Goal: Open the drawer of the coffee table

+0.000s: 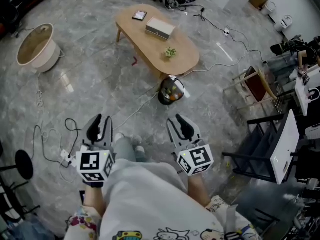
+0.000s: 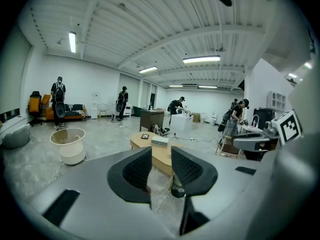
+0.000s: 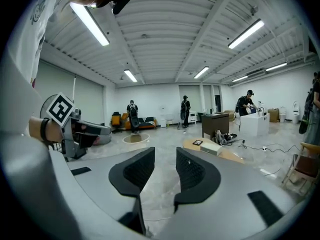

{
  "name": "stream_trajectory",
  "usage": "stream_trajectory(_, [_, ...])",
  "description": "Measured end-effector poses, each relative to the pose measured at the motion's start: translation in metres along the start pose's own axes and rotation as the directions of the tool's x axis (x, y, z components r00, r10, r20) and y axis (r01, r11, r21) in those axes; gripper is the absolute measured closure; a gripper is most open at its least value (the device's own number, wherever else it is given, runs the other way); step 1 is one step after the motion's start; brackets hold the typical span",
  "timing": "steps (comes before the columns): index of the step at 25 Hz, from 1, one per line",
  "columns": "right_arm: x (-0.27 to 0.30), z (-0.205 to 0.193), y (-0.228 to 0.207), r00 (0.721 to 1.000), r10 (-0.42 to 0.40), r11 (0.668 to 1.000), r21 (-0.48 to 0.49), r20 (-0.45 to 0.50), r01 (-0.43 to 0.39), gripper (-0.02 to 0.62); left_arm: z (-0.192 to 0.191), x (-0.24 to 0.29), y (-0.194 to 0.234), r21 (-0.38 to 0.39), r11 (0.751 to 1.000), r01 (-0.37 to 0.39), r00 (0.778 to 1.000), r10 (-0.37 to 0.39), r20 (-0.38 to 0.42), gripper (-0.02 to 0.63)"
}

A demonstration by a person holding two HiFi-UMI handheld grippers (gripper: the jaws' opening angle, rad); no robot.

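On the surface (image 1: 140, 40) ahead a box (image 1: 160, 29) lies in the middle, a flat item (image 1: 139, 16) behind it to the left and a plant (image 1: 170, 52) before it, while a bin (image 1: 171, 91) stands on the floor (image 1: 100, 84) at its near end, a tub (image 1: 35, 46) far left, a chair (image 1: 255, 85) right.

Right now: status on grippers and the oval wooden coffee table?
Left gripper and right gripper open, empty. Oval wooden coffee table well ahead, untouched; no drawer visible. Black round bin and white floor cable lie between.
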State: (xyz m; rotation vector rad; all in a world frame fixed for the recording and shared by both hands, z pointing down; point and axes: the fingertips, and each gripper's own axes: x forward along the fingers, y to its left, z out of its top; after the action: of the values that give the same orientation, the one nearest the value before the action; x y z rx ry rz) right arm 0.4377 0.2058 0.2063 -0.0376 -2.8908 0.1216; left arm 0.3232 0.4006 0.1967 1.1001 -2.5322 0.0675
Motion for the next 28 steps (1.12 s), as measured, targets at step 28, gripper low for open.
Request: stream_trajectory(28, [0.306, 0.078, -0.011, 0.997, 0.038, 0.999, 0.024, -0.063, -0.037, 0.37, 0.097, 0.208, 0.2, 0.008, 0.997, 0.078, 0.997, -0.077, -0.012, 0.342])
